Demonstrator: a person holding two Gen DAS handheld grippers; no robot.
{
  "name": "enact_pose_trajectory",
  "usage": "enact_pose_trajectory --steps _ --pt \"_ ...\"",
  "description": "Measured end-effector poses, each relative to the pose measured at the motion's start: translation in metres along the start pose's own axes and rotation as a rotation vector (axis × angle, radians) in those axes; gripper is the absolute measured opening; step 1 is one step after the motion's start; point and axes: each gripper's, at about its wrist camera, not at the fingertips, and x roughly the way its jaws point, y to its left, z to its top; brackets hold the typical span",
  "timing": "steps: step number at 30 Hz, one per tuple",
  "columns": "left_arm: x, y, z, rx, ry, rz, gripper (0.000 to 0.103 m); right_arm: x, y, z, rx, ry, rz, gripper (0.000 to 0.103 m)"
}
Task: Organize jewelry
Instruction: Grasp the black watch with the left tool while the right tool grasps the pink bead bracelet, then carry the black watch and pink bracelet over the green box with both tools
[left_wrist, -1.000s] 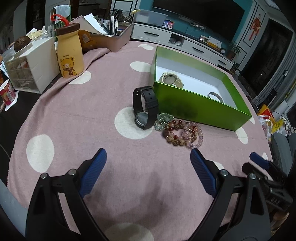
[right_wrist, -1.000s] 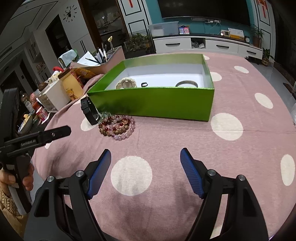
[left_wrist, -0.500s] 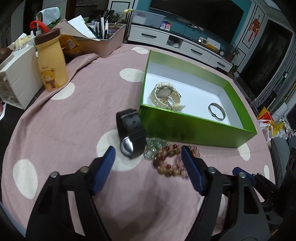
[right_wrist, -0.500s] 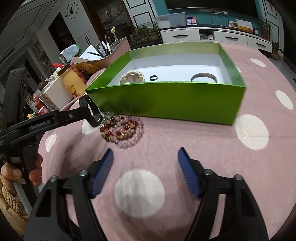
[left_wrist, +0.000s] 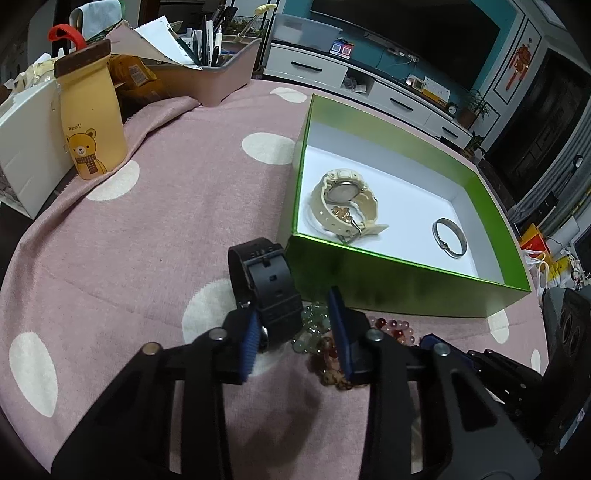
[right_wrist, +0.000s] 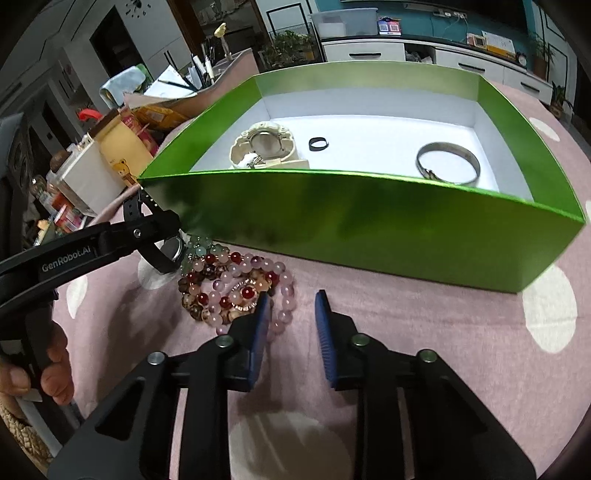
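Left wrist view: left gripper (left_wrist: 295, 325) sat with fingers narrowed around black watch (left_wrist: 267, 286), contact unclear, just beside green box (left_wrist: 388, 280) near wall. Bead bracelets (right_wrist: 236, 286) lay close to same wall. Right gripper (right_wrist: 291, 325) hovered part-open, beside beads, gripping nothing.

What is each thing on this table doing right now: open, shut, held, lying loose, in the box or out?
left gripper: jaws partly closed around the black watch, contact unclear
right gripper: partly closed, empty, by the beaded bracelets
black watch: outside the box, strap buckled
beaded bracelets: loose heap on the cloth, outside
green box: open, no lid
cream watch: inside the box
silver bangle: inside, lying flat
small black ring: inside
yellow bear bottle: upright, capped
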Motion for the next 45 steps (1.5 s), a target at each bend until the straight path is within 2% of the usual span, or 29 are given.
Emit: enact_pose_trajectory --steps 3,7,10,14,17,24,35,45 --pt "0.004 0.001 0.002 0.001 0.01 -0.006 0.019 0.001 0.011 0.002 -0.047 0.004 -0.031 0.024" --pt "0.006 0.003 0.002 -0.002 0.016 -0.014 0.017 0.004 0.024 0.004 -0.121 -0.002 -0.065 0.011" --pt "0.005 0.007 0.001 -0.011 0.016 -0.027 0.017 0.003 0.02 0.003 -0.099 -0.014 -0.047 0.006" --pt "-0.002 0.01 0.0 -0.012 0.009 -0.037 0.015 -0.011 0.013 -0.003 -0.072 -0.051 -0.017 0.006" --pt "-0.01 0.011 -0.002 -0.008 0.0 -0.052 0.006 -0.028 0.012 -0.006 -0.072 -0.091 0.001 0.006" --pt "-0.03 0.013 -0.002 -0.001 -0.025 -0.078 0.005 -0.066 0.007 -0.01 -0.079 -0.176 -0.005 0.006" --pt "-0.064 0.008 -0.001 0.018 -0.058 -0.1 0.005 -0.103 -0.012 -0.013 -0.049 -0.253 -0.024 0.006" --pt "-0.081 -0.008 0.01 0.05 -0.087 -0.106 0.005 -0.135 -0.02 -0.001 -0.045 -0.333 -0.028 0.006"
